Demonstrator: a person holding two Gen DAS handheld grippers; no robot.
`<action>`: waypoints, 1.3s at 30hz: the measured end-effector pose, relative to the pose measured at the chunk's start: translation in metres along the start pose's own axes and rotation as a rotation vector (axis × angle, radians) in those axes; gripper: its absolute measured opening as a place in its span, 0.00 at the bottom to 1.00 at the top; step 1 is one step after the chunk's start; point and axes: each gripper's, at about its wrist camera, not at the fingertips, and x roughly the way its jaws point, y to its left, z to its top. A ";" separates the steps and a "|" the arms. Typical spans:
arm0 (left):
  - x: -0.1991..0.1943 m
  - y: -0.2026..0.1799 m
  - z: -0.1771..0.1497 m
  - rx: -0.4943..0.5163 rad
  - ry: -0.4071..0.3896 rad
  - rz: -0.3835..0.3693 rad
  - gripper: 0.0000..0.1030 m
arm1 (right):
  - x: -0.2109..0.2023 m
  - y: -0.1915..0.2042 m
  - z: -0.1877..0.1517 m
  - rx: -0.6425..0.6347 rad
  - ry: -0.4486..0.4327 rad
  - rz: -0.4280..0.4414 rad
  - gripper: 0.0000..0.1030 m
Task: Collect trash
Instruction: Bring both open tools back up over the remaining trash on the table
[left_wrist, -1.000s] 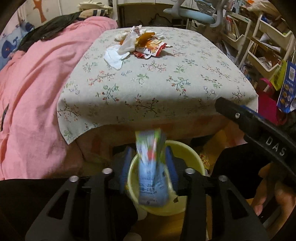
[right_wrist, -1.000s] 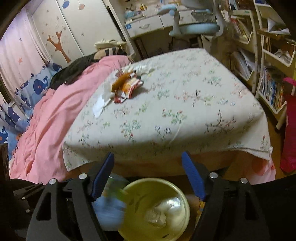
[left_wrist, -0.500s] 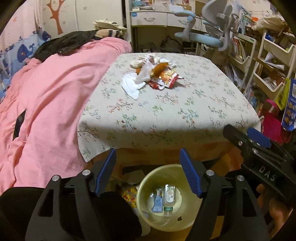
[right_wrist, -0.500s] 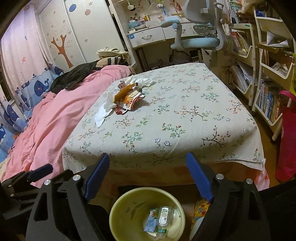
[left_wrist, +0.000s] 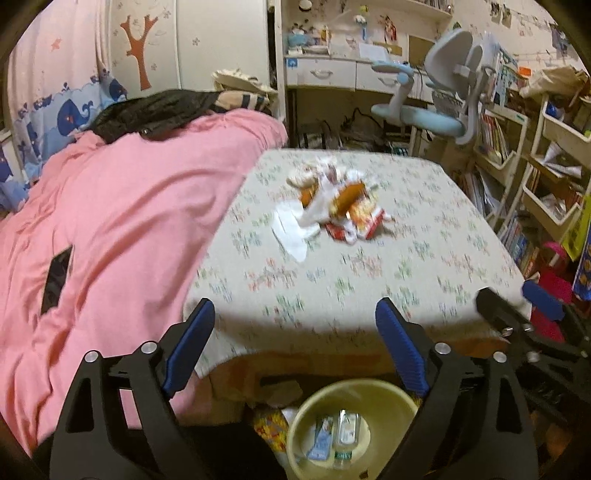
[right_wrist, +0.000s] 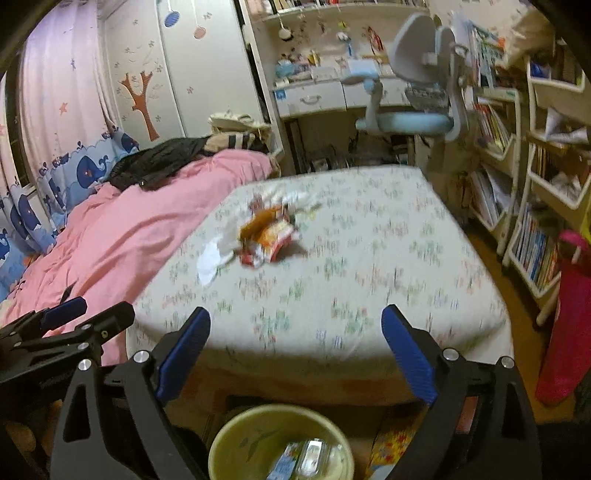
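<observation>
Left gripper (left_wrist: 295, 354) lets go, jaws just widened, empty; blue packet (left_wrist: 319, 439) now lies in yellow bin (left_wrist: 314, 402). Right gripper (right_wrist: 295, 354) also spreading, empty. Wrapper pile (left_wrist: 340, 206) remains on table (left_wrist: 424, 266).

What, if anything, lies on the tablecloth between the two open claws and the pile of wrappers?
Nothing visible. Bare floral tablecloth runs from the left claw and right claw to the wrapper pile; both claws stand empty.

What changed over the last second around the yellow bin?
The left gripper let go of the blue carton, which now lies in the yellow bin. Both grippers' jaws have just been opening, empty; the right gripper rose with it. The wrapper pile on the table stayed put.
</observation>
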 end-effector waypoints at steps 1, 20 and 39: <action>0.001 0.002 0.009 -0.005 -0.014 0.003 0.84 | 0.000 0.000 0.007 -0.007 -0.013 0.002 0.89; 0.082 0.043 0.128 -0.126 -0.086 0.074 0.91 | 0.064 -0.005 0.096 -0.098 -0.073 0.039 0.93; 0.116 0.029 0.146 -0.110 -0.097 0.095 0.91 | 0.101 -0.006 0.116 -0.104 -0.024 0.056 0.93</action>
